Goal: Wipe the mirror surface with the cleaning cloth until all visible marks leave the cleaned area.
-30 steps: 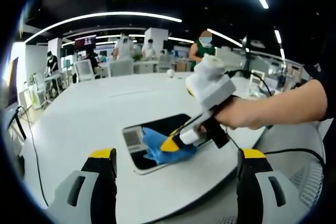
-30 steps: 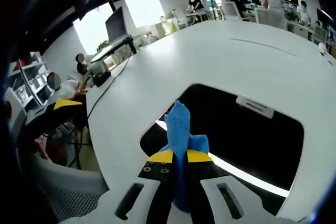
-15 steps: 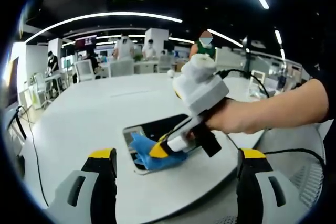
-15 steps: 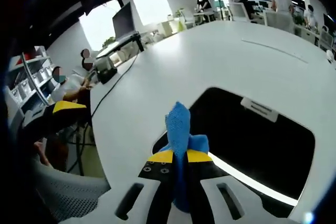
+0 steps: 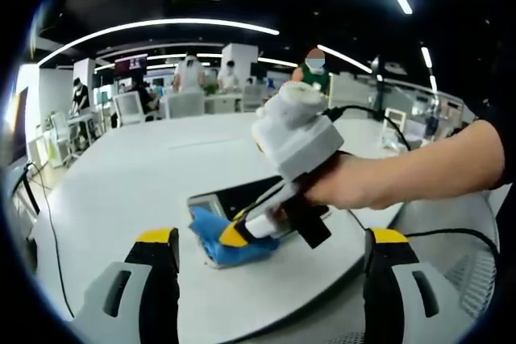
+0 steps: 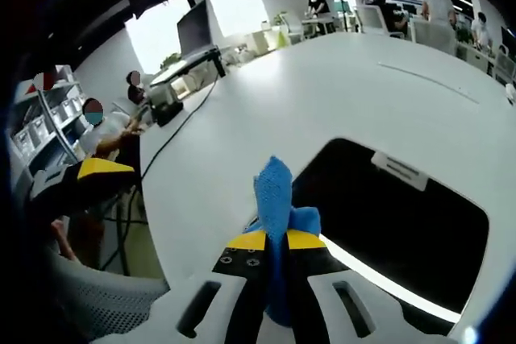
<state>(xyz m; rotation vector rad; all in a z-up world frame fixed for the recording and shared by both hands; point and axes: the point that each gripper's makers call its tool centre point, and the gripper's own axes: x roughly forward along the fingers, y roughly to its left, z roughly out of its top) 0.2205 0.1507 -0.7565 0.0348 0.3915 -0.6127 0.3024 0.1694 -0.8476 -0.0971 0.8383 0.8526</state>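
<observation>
Your right gripper (image 6: 274,241) pinches the blue cleaning cloth (image 6: 276,199) between its jaws, pressed at the mirror (image 6: 395,219) edge; your left gripper (image 5: 270,239) hangs back, jaws spread.

Long ceiling strip lights (image 5: 161,26) are lighting the room evenly and brightly, while a window (image 6: 234,6) is blowing out to white. The mirror (image 6: 403,223) is reflecting a bright streak, and fisheye distortion is bending and softening everything toward the edges.
</observation>
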